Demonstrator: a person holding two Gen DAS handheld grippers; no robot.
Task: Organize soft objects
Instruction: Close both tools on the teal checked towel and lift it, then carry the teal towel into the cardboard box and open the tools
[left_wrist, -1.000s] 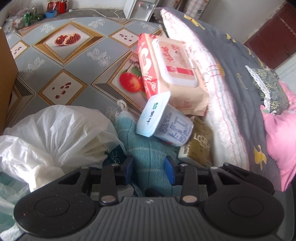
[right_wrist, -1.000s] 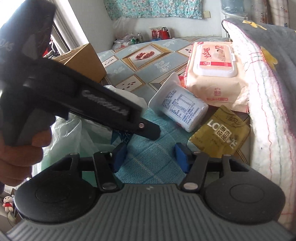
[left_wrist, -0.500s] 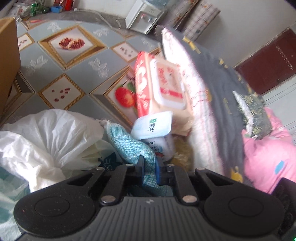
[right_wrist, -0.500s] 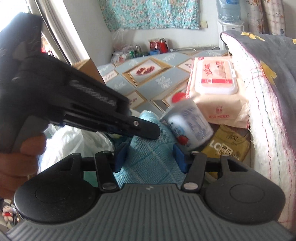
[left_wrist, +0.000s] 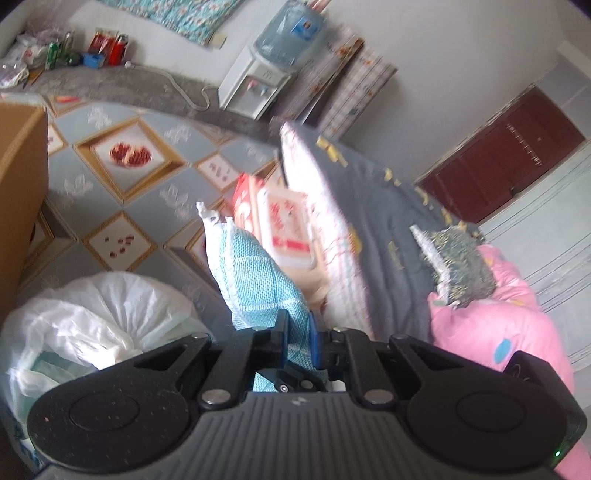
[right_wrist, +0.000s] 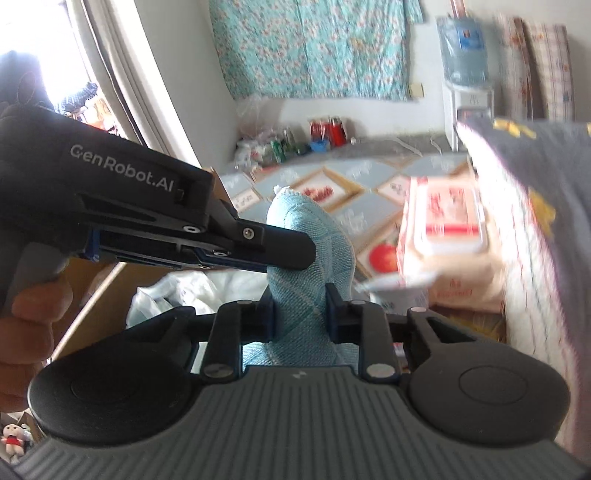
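Observation:
A teal knitted cloth (left_wrist: 255, 273) with a white fringed edge is lifted off the floor and held by both grippers. My left gripper (left_wrist: 297, 338) is shut on its lower part; the cloth stands up above the fingers. In the right wrist view the same cloth (right_wrist: 314, 251) rises between the blue pads, and my right gripper (right_wrist: 300, 312) is shut on it. The left gripper's body (right_wrist: 155, 229) reaches in from the left and pinches the cloth higher up.
A pack of wet wipes (right_wrist: 447, 240) and a white tub (right_wrist: 391, 291) lie on the patterned floor mat (left_wrist: 122, 192). A grey quilt (left_wrist: 388, 236) and pink bedding (left_wrist: 491, 314) are on the right. A white plastic bag (left_wrist: 99, 317) and a cardboard box (left_wrist: 18, 177) are on the left.
Both grippers have closed on the teal cloth and lifted it off the floor. The tub that lay on it has dropped away. Both views have tilted upward.

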